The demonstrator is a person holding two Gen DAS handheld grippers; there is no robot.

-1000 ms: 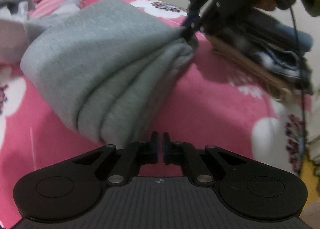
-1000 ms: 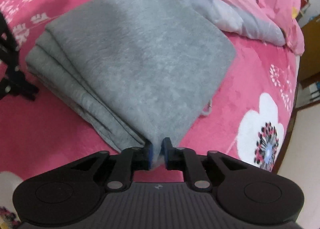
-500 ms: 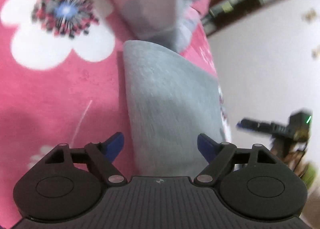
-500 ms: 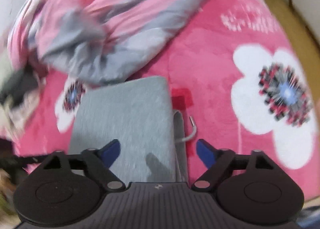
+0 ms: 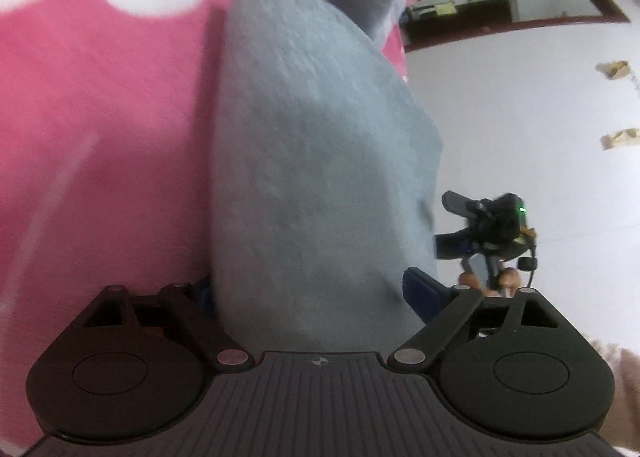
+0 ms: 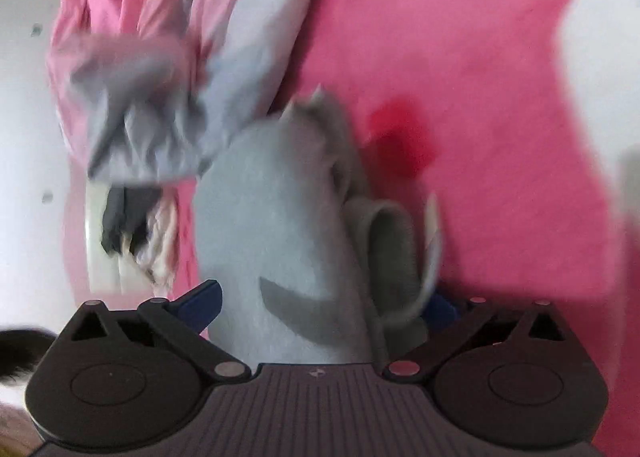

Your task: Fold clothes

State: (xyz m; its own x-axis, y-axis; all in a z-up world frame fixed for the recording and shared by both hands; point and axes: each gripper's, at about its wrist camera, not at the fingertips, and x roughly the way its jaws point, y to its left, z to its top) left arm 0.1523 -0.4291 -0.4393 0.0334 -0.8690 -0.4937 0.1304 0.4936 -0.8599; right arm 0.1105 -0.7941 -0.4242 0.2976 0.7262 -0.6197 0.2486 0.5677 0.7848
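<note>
Partly blurred, the folded grey garment (image 5: 320, 185) lies on the pink floral blanket (image 5: 100, 137), hiding one left gripper (image 5: 316, 293) pad. Both grippers, right gripper (image 6: 320, 301) included, have just been opening, releasing its previously pinched corners.

Grey fleece garment (image 5: 312, 161), folded into thick bundle, lying on pink floral blanket (image 5: 100, 129).

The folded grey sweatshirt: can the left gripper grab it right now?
Probably yes. The left gripper has just opened wide, and the folded grey sweatshirt already sits between its blue pads with nothing blocking.
</note>
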